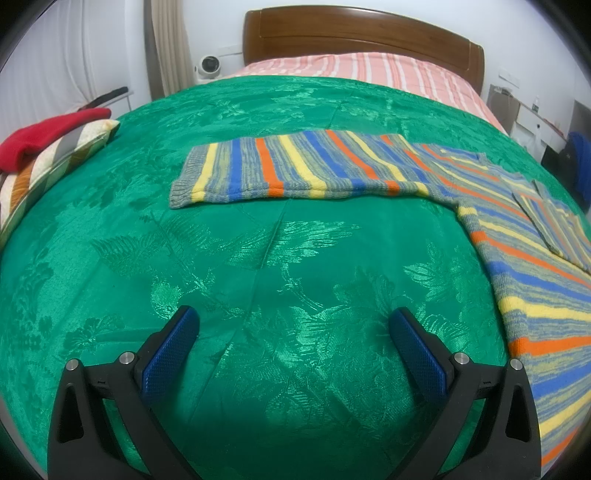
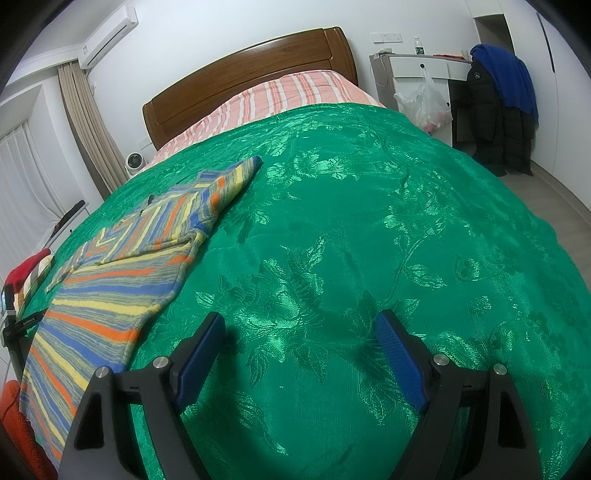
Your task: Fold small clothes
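Closest to us, both pairs of blue-padded fingers frame bare bedcover: our left gripper stands wide open with nothing between its pads, and our right gripper is spread just as wide and equally empty, both hanging above the cloth without touching it. Beneath them we see a glossy green bedspread woven with a leaf and flower pattern, creased in a few long lines. On it lies the striped knitted sweater, flat, in blue, yellow, orange and grey bands; one sleeve stretches out across the cover in our left view, and the body runs toward the near edge of the bed. Past the green cover a pink striped sheet reaches a brown wooden headboard. At the bed's far side we see a red garment on a striped pillow, a beige curtain, and a white desk with dark coats hanging nearby
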Available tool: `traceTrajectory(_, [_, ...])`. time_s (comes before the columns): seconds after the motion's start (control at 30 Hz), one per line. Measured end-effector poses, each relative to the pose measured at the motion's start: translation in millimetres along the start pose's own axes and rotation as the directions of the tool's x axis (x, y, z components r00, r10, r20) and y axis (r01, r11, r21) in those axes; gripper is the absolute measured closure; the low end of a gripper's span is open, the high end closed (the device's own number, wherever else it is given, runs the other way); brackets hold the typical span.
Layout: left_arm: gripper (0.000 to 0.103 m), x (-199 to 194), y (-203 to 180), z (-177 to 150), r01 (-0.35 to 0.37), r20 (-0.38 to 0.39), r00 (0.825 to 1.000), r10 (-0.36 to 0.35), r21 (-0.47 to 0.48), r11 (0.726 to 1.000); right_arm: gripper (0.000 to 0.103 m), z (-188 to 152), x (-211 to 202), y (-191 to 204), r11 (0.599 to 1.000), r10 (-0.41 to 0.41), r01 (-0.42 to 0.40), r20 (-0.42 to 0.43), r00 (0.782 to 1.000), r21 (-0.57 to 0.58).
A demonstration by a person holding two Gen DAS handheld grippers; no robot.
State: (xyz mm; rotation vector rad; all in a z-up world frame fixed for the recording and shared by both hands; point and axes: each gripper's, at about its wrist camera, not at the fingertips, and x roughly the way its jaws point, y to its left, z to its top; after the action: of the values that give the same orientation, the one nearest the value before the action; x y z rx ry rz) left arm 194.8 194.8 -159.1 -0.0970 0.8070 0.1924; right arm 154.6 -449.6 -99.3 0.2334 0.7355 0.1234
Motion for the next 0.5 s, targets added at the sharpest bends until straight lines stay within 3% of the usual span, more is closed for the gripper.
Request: traceTrajectory(0.5, [0.0,0.5,0.1,0.4,0.0,0.0,1.0,0.0,0.0,1.0,0.02,-0.1,-1.2,-0.6,1.0,0.003,-0.003,0.003,1.0,0.002])
